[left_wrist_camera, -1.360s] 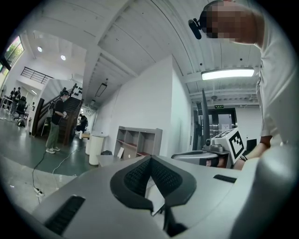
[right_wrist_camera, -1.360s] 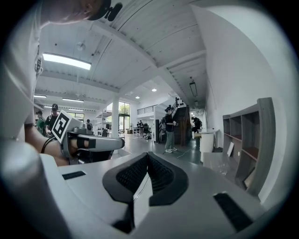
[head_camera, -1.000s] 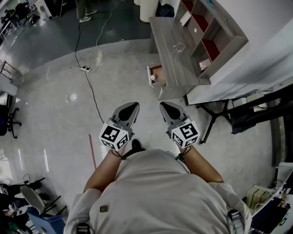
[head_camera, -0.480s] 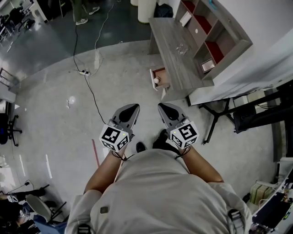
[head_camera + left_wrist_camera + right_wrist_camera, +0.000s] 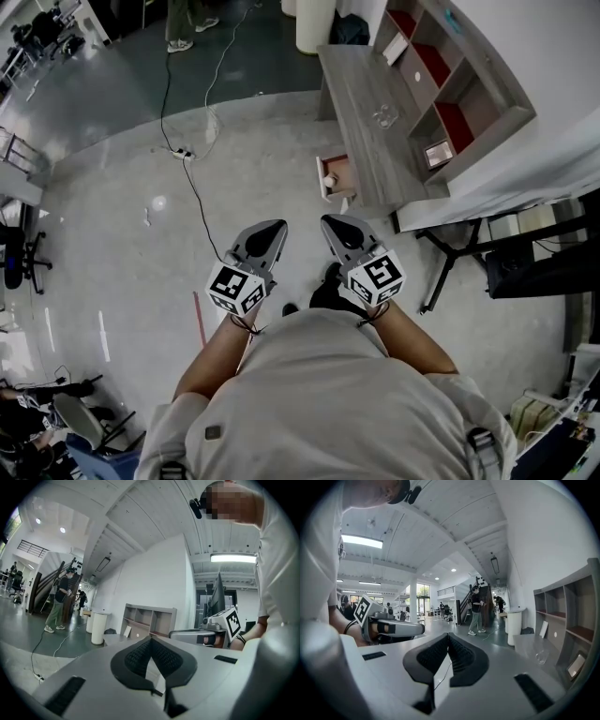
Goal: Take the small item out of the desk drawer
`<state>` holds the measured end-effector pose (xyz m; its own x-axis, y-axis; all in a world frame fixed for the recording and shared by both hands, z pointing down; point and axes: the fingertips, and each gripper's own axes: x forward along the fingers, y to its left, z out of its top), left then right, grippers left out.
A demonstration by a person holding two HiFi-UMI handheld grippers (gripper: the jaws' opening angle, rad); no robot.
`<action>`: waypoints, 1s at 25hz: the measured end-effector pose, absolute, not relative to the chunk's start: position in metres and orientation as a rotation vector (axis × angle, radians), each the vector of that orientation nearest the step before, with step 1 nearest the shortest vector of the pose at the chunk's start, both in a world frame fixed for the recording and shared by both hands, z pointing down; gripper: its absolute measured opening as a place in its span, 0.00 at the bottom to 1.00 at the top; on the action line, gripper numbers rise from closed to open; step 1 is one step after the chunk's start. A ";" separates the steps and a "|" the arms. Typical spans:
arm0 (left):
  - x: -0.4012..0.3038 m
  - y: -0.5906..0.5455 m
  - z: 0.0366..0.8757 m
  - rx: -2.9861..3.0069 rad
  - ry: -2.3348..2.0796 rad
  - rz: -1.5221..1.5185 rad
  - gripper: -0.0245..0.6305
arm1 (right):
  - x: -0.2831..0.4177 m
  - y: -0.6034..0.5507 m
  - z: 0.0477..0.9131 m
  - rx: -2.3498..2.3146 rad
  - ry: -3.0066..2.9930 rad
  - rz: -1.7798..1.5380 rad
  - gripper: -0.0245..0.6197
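Observation:
The grey wooden desk (image 5: 370, 122) stands ahead to the right in the head view. Its small drawer (image 5: 339, 167) is pulled open toward the floor side. A small white item (image 5: 330, 179) lies inside it. My left gripper (image 5: 270, 230) and right gripper (image 5: 337, 227) are held side by side in front of the person's chest, well short of the desk. Both are shut with nothing between the pads. In the left gripper view the shut left gripper (image 5: 150, 640) points toward the desk (image 5: 117, 639). The right gripper (image 5: 448, 637) is likewise shut and empty.
A clear glass (image 5: 384, 116) stands on the desk top, and a cubby shelf unit (image 5: 450, 89) sits along its back. A black cable (image 5: 192, 187) and a power strip (image 5: 185, 154) lie on the floor to the left. Black stand legs (image 5: 441, 267) are right of the desk.
The view has shifted, and the desk and its open drawer now sit further right and lower in the head view. Both grippers stay shut and side by side.

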<state>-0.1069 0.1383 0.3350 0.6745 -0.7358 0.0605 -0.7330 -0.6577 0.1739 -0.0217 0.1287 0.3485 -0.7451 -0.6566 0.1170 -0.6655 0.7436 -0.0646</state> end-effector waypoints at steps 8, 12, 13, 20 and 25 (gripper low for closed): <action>-0.070 0.065 0.334 2.691 -1.227 0.007 0.06 | 0.010 0.052 0.344 1.021 -2.884 0.138 0.07; -0.044 0.027 0.330 2.695 -1.228 0.016 0.06 | 0.036 0.013 0.340 1.012 -2.892 0.140 0.07; -0.037 0.020 0.329 2.695 -1.231 0.018 0.06 | 0.042 0.005 0.340 1.010 -2.893 0.143 0.07; 0.006 -0.023 0.324 2.704 -1.254 0.022 0.06 | 0.091 -0.037 0.342 1.015 -2.903 0.153 0.07; 0.035 -0.042 0.321 2.718 -1.241 0.021 0.06 | 0.121 -0.057 0.337 1.053 -2.912 0.157 0.07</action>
<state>0.0346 -0.0418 0.3206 0.6572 -0.7499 0.0763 -0.7520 -0.6455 0.1334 0.1212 -0.0567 0.3373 -0.7686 -0.6355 0.0731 -0.6397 0.7644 -0.0808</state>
